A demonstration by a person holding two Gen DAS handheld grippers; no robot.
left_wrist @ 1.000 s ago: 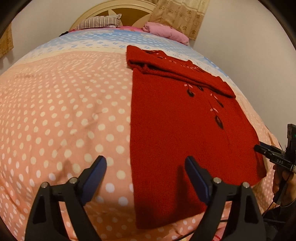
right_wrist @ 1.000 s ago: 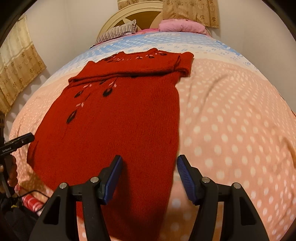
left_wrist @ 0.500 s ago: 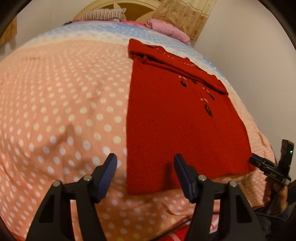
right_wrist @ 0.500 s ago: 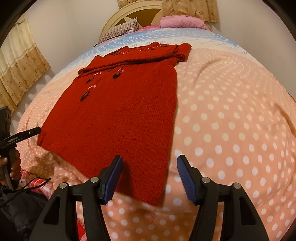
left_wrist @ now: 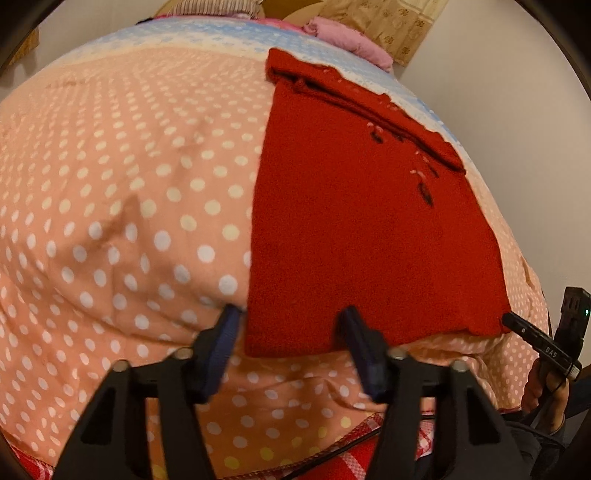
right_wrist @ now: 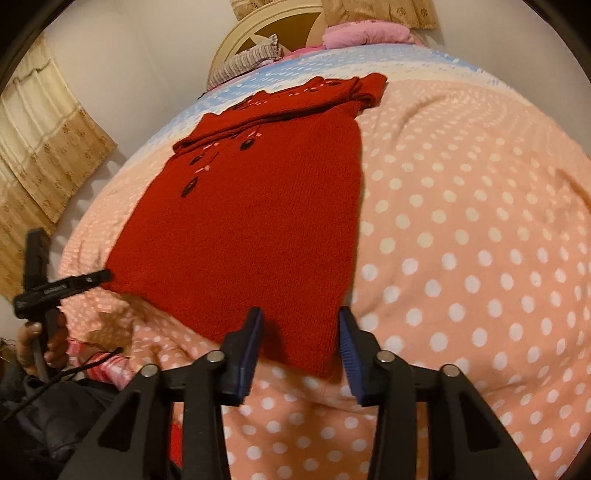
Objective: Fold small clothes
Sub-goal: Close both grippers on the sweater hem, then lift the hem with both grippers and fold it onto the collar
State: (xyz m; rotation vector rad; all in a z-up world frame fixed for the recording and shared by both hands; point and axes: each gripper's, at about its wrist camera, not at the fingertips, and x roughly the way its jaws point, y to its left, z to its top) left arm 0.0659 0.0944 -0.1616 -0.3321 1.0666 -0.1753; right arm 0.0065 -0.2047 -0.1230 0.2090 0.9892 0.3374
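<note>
The red knitted sweater (left_wrist: 369, 229) lies flat on the polka-dot peach bedspread (left_wrist: 110, 221), sleeves already folded. Both grippers, left (left_wrist: 290, 334) and right (right_wrist: 301, 338), have dropped to its hem corners, jaws spread, ready to pinch.

A home bedroom: polka-dot bedspread (left_wrist: 110, 206), round headboard (right_wrist: 273, 33), pillows (right_wrist: 365, 33), curtains (right_wrist: 48, 155).
</note>
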